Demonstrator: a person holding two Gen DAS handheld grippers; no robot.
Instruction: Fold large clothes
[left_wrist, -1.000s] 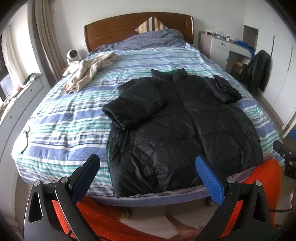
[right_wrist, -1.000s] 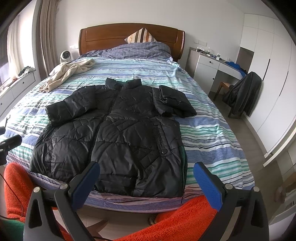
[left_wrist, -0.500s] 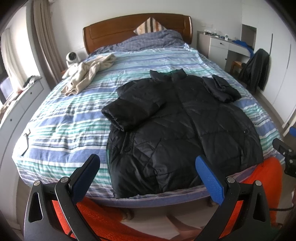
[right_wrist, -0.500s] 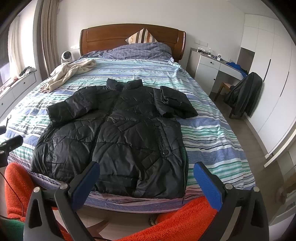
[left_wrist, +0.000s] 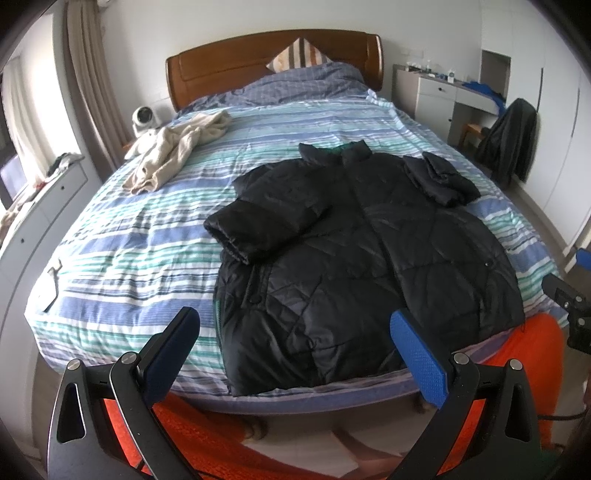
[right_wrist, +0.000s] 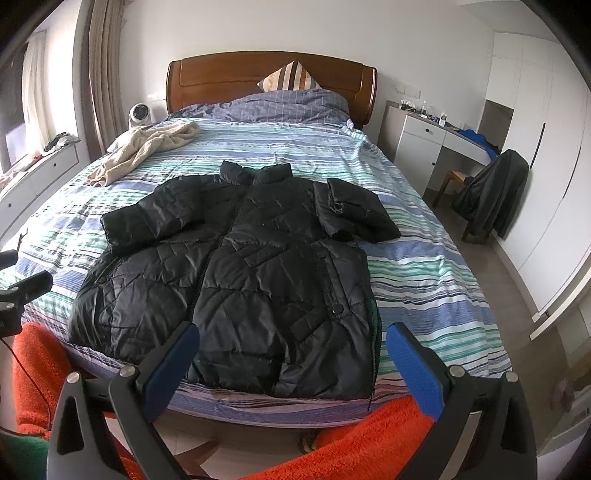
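Black jacket (left_wrist: 354, 251) flat on bed; right view alone shows wardrobe (right_wrist: 546, 155); both hand-held grippers spread.

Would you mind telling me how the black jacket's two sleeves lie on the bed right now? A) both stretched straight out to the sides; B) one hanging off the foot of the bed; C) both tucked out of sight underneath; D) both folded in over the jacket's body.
D: on the black jacket, the left sleeve and the right sleeve each lie doubled back on top of the body.
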